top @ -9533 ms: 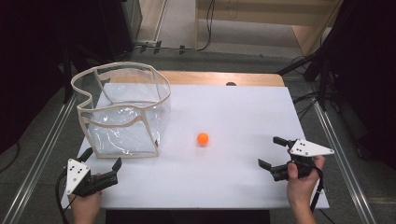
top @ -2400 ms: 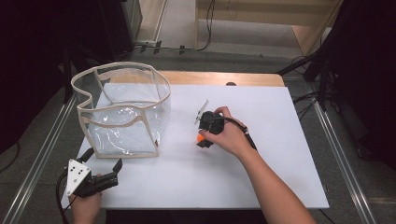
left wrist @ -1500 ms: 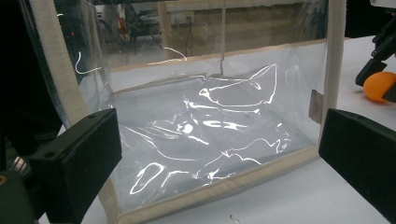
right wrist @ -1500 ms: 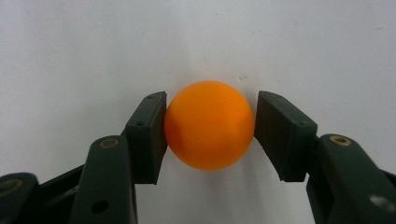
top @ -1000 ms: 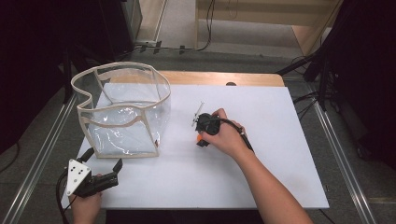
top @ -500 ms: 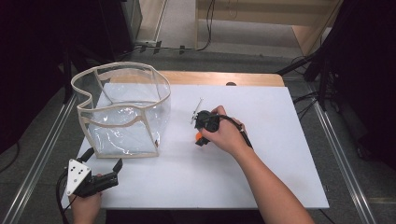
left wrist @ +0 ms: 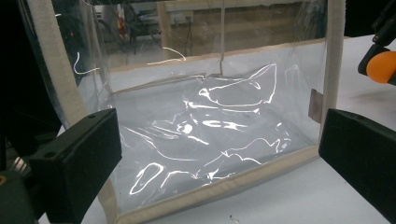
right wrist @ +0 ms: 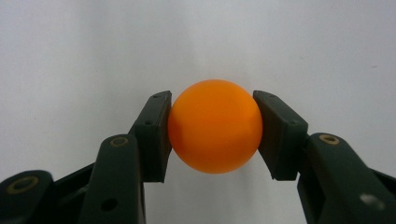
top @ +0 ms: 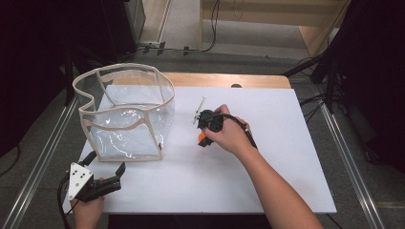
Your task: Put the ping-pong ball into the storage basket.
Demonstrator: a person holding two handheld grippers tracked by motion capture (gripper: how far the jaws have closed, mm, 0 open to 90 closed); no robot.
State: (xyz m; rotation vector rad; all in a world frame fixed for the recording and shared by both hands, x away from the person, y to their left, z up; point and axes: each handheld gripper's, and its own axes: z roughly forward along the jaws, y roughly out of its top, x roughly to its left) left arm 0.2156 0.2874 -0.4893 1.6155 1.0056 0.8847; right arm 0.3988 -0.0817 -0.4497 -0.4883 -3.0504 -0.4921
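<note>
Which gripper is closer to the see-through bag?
Left. The left gripper sits just in front of the clear bag; the right gripper is off to its side, holding the orange ball.

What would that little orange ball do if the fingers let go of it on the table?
The orange ball is perfectly round and smooth, so it would probably roll across the flat white table. It looks like a light, hollow ping-pong type ball, likely bouncy. The right gripper touches it at just two small spots, so it might slip out.
</note>
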